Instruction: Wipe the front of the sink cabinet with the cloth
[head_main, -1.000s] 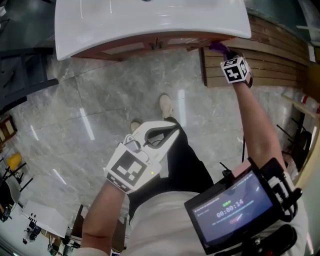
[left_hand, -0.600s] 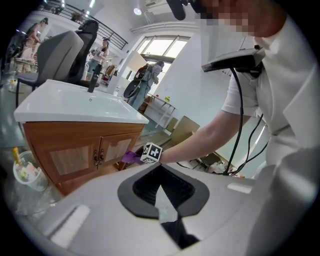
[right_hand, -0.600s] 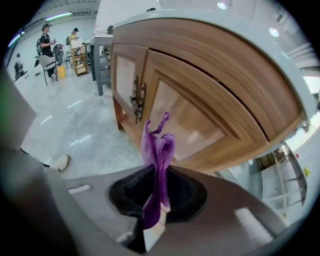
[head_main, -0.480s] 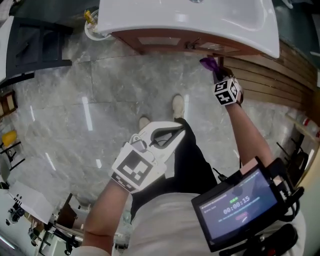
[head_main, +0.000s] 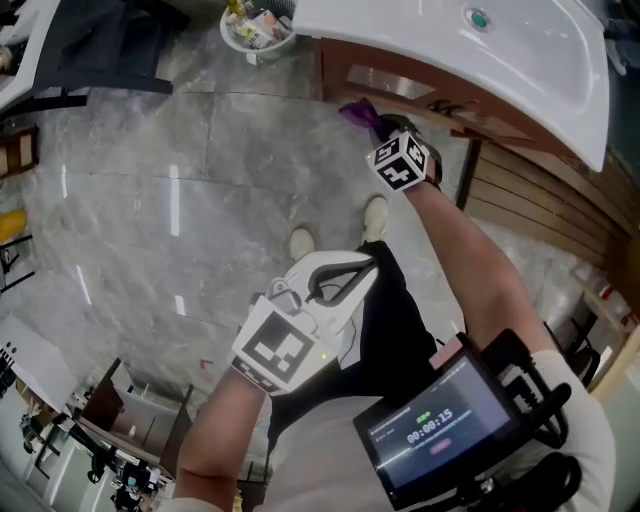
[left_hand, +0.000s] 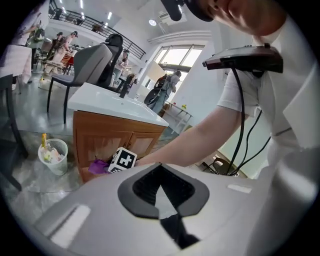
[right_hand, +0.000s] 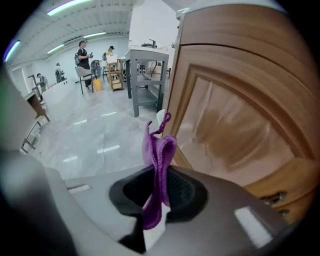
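The wooden sink cabinet (head_main: 400, 90) stands under a white basin (head_main: 470, 45) at the top of the head view. My right gripper (head_main: 375, 125) is shut on a purple cloth (head_main: 358, 113) and holds it against the cabinet's left door. In the right gripper view the cloth (right_hand: 158, 165) sticks up from between the jaws next to the door panel (right_hand: 235, 125). My left gripper (head_main: 335, 275) hangs shut and empty over the floor, away from the cabinet. In the left gripper view the cabinet (left_hand: 107, 142) and the cloth (left_hand: 97, 166) show beyond its jaws (left_hand: 160, 187).
A white waste basket (head_main: 255, 30) with rubbish stands on the grey marble floor left of the cabinet. Slatted wooden panelling (head_main: 530, 215) runs to the cabinet's right. A screen (head_main: 435, 425) hangs at the person's chest. Chairs and tables stand at the far left.
My right gripper has carried the cloth leftward along the cabinet front, from the right edge to the left door. The head camera has swung, bringing the waste basket into view. The left gripper stayed put.
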